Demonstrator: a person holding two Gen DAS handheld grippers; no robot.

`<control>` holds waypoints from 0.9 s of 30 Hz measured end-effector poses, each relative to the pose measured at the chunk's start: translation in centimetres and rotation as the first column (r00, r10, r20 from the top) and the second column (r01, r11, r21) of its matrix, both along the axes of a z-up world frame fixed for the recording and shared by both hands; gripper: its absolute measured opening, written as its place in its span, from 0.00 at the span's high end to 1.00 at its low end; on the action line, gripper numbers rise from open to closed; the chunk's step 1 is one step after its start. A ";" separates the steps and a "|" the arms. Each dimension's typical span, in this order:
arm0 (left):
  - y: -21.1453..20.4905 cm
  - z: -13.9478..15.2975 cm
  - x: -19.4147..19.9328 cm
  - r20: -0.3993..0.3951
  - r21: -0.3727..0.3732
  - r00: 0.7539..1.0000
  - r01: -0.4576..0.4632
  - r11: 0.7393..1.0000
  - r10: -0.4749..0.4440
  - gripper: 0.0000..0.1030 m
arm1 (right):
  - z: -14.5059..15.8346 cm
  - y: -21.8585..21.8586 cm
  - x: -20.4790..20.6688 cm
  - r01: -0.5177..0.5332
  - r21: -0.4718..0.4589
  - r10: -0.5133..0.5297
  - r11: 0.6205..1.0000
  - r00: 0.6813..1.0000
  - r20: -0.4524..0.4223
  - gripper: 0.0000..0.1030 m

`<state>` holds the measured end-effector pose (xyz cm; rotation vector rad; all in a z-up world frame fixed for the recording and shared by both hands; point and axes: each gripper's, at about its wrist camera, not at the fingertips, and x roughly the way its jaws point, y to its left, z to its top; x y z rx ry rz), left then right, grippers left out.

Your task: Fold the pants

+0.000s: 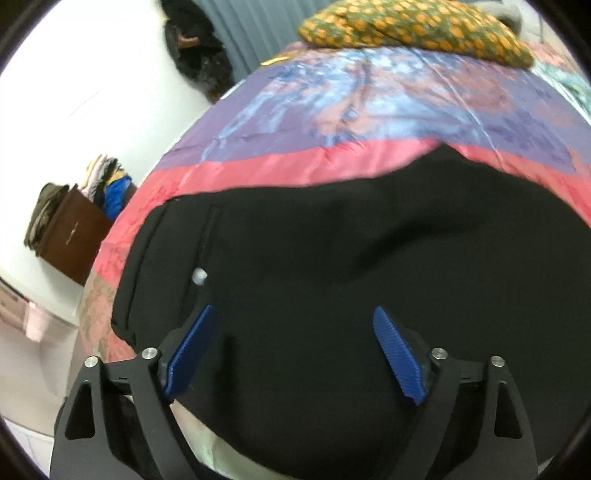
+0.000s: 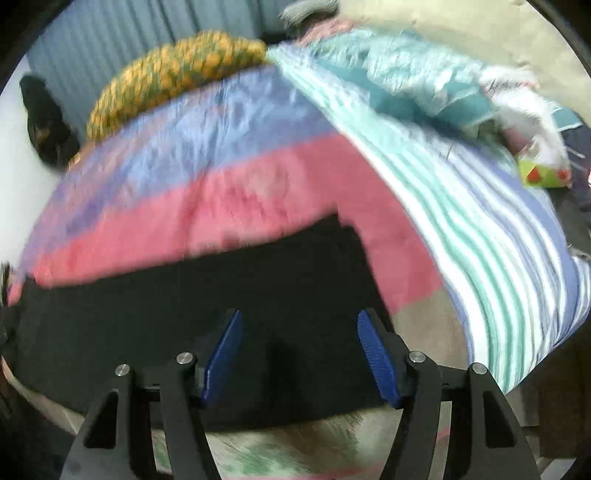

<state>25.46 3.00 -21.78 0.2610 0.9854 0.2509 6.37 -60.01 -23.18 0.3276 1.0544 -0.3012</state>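
pants (image 1: 332, 240) on bedspread (image 1: 332, 122), probably flat

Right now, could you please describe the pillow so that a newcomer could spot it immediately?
Start at the bed's pink and purple cover. At its far end lies the pillow. Its green fabric with orange dots sets it apart from the black pants nearby.

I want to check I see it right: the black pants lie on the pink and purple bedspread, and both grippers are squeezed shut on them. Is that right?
Not quite. The black pants do lie on the pink and purple bedspread, but both grippers are open. In the left wrist view the left gripper has its blue fingers spread apart over the fabric; the right wrist view shows the right gripper the same.
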 end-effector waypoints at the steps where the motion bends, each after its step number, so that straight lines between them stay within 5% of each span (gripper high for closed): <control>1: -0.2 -0.5 0.1 -0.010 0.013 1.000 0.005 1.000 -0.005 0.13 | -1.1 -0.4 0.0 -0.023 0.012 0.023 1.000 1.000 -0.011 0.37; 5: 0.5 0.0 -0.5 -0.017 -0.025 1.000 -0.012 1.000 0.012 0.13 | -0.2 -0.4 0.1 -0.082 -0.052 0.081 0.995 0.996 -0.026 0.38; 7: 0.7 0.6 -0.8 -0.012 -0.059 1.000 -0.015 0.998 0.014 0.13 | 2.0 -1.2 0.1 -0.064 -0.046 0.066 0.997 0.997 0.038 0.38; 12: -0.3 0.8 -1.3 -0.019 -0.056 1.000 0.002 0.998 -0.003 0.13 | 4.8 -8.1 1.5 0.048 -0.058 -0.041 0.997 0.992 0.118 0.16; 18: -1.5 1.1 -1.0 -0.021 -0.045 1.000 -0.013 0.999 0.013 0.13 | 0.4 -20.2 2.8 0.293 -0.034 -0.292 0.955 0.956 0.042 0.16; 21: -1.6 1.1 -0.7 -0.027 -0.038 0.999 -0.046 0.998 0.045 0.13 | -0.9 -23.8 3.9 0.373 -0.041 -0.369 0.927 0.926 0.082 0.16; 24: -1.7 1.4 -0.3 -0.032 -0.042 0.997 -0.078 0.996 0.077 0.13 | -0.7 -24.5 5.5 0.362 -0.070 -0.352 0.930 0.928 0.126 0.18; 27: -2.0 1.8 -0.1 -0.019 -0.062 0.996 -0.088 0.994 0.087 0.13 | -0.1 -23.4 6.4 0.228 0.116 -0.249 0.967 0.945 0.213 0.18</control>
